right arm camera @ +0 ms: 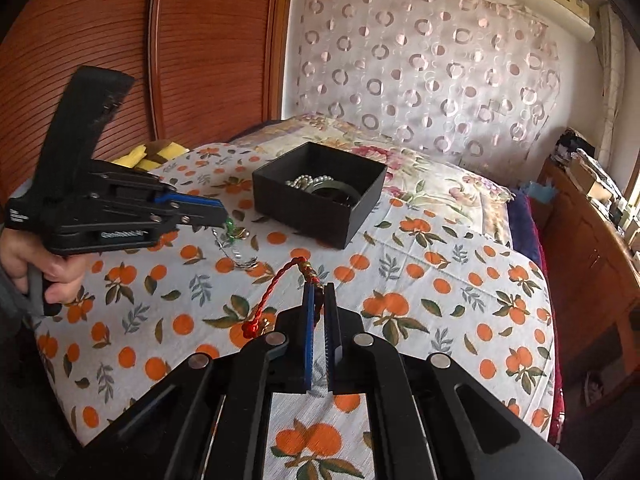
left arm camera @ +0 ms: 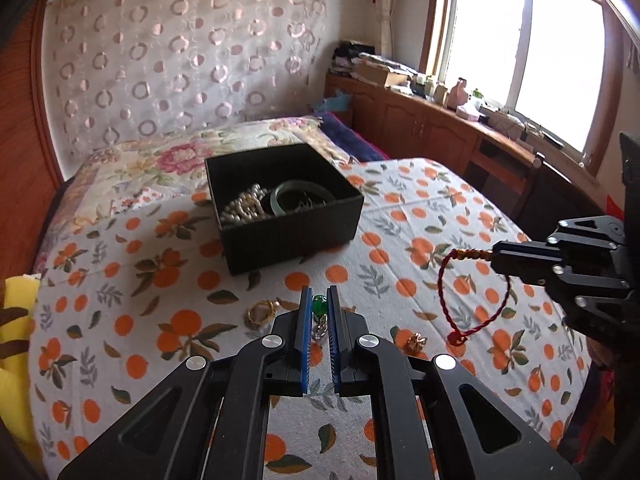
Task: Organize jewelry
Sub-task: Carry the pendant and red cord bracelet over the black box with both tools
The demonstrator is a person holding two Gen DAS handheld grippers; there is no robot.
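Observation:
A black open box (left arm camera: 288, 224) sits on the orange-print bedspread, holding a pearl strand (left arm camera: 244, 208) and a jade bangle (left arm camera: 302, 196); it also shows in the right wrist view (right arm camera: 320, 208). My left gripper (left arm camera: 319, 300) is shut on a green-stone silver chain (left arm camera: 319, 314), lifted above the bed; the right wrist view shows that chain (right arm camera: 234, 246) hanging. My right gripper (right arm camera: 319, 292) is shut on a red cord bracelet (right arm camera: 276, 292), whose loop (left arm camera: 472, 292) hangs in the air right of the box.
A gold ring (left arm camera: 260, 312) and a small gold ornament (left arm camera: 417, 342) lie on the bedspread (left arm camera: 140, 280). A yellow cloth (left arm camera: 14, 320) lies at the left edge. A wooden cabinet (left arm camera: 432, 128) with clutter runs under the window.

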